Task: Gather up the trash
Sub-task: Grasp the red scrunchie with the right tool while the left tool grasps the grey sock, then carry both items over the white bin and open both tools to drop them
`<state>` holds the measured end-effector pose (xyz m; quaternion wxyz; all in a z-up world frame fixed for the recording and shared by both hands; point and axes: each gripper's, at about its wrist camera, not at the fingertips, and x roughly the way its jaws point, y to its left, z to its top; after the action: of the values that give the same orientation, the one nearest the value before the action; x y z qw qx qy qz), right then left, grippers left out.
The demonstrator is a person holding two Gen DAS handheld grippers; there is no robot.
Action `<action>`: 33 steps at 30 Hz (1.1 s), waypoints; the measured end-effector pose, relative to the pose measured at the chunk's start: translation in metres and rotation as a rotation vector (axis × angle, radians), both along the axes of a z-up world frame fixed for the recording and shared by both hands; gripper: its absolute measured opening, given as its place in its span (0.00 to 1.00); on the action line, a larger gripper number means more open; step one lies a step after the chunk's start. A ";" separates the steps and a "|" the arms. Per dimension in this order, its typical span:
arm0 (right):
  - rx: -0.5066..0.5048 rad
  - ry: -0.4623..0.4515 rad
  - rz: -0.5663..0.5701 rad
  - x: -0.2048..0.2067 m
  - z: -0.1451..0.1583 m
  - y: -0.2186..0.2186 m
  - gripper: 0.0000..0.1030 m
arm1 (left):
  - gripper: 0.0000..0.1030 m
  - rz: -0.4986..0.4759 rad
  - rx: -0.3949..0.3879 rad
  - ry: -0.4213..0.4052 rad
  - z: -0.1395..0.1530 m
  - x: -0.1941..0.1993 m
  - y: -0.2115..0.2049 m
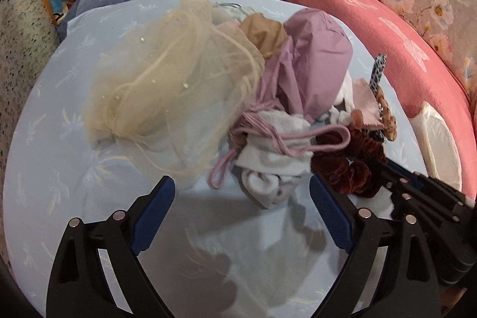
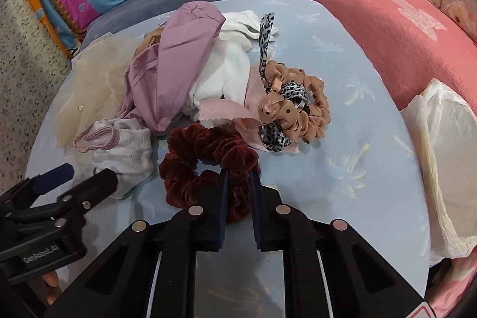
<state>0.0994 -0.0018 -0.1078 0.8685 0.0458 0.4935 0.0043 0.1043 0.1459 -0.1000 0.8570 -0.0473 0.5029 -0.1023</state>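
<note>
R gripper (image 2: 238, 178) is clamped down on the near loop of the dark red velvet scrunchie (image 2: 205, 160), pads pinching the gathered band, which lies on the pale blue table (image 2: 342, 169) at the front of the heap. L gripper (image 1: 243, 192) hangs spread wide w/ nothing between its pads, just above the white sock w/ pink striped cuff (image 1: 268, 157).

Handling, my read: scrunchie is light, soft, squashy, velvet grippy not slick; nothing fragile. A pinch across one bunched section looks like enough, and it'll dangle as a ring when lifted (may snag the pink fabric scrap (image 2: 226, 109) it touches). Beyond: tan dotted scrunchie (image 2: 298, 103) tangled w/ a leopard-print band (image 2: 265, 37), mauve cloth (image 2: 179, 55), cream mesh (image 1: 167, 73). White plastic bag (image 2: 441, 145) sits at the table's right edge, prob. the drop spot.
</note>
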 end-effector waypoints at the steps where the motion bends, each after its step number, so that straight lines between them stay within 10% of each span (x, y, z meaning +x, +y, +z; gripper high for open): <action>1: -0.004 -0.007 -0.002 -0.002 0.004 -0.002 0.12 | 0.85 -0.006 0.004 0.000 -0.001 0.000 -0.003; 7: -0.011 -0.050 -0.023 -0.020 0.032 -0.018 0.12 | 0.77 -0.009 0.000 -0.006 -0.003 0.006 -0.012; 15: -0.017 -0.112 -0.064 -0.039 0.065 -0.036 0.12 | 0.26 -0.040 -0.020 0.021 -0.004 0.006 -0.023; 33: -0.015 -0.242 -0.181 -0.079 0.108 -0.093 0.12 | 0.24 -0.218 -0.060 -0.118 0.063 -0.032 -0.095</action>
<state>0.0206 -0.0947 0.0003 0.9188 0.0827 0.3792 -0.0725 0.0720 0.0511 -0.0373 0.8671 -0.0119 0.4506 -0.2122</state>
